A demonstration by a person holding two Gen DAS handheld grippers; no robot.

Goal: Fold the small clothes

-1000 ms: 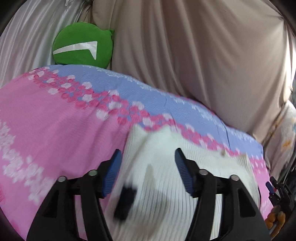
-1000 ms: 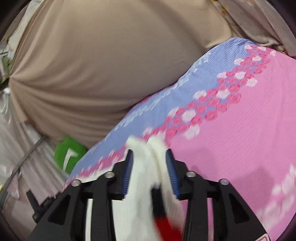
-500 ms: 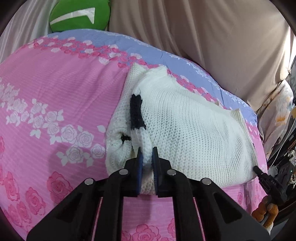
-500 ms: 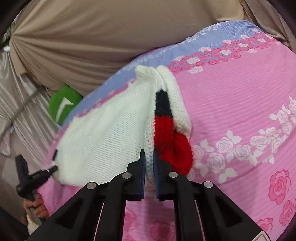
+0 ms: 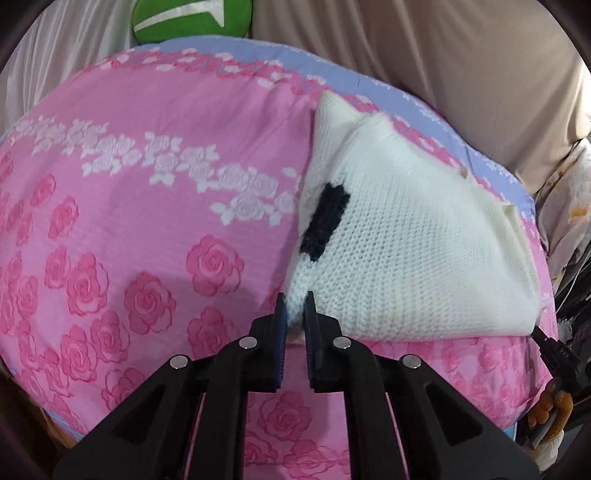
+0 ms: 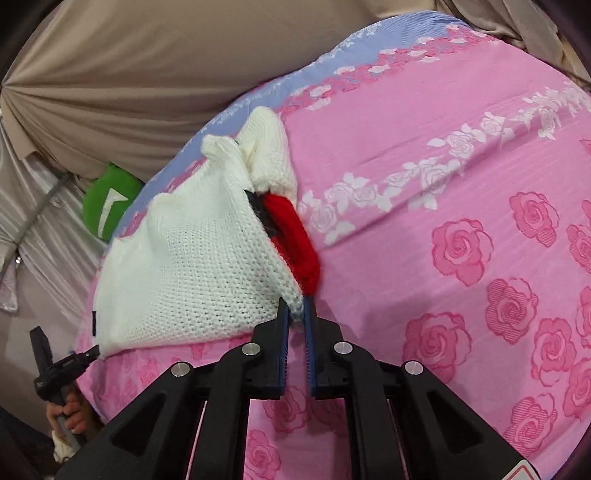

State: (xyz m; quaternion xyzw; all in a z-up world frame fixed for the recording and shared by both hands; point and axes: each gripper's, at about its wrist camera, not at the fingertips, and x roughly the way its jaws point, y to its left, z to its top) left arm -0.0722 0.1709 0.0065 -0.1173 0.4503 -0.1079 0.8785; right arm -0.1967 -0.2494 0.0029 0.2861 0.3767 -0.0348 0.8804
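Note:
A small white knitted sweater [image 5: 406, 236] with a black patch [image 5: 327, 218] lies on the pink rose-patterned sheet [image 5: 147, 206]. My left gripper [image 5: 294, 308] is shut on its near left corner. In the right wrist view the same sweater [image 6: 192, 266] shows a red and black knitted part [image 6: 295, 236] along its right edge. My right gripper [image 6: 296, 314] is shut on the near right corner, just below the red part. The garment is stretched between the two grippers. Its far end is bunched near the blue border.
A green cushion [image 5: 192, 18] sits at the far edge of the bed, against beige draped fabric [image 5: 443, 48]. The other gripper shows at the sweater's far corner [image 5: 554, 350] and, with a hand, in the right wrist view [image 6: 55, 373].
Both grippers have pulled back toward the near side with the sweater's corners, dragging it closer and spreading it flatter. The left gripper was open a second ago and has shut on the corner.

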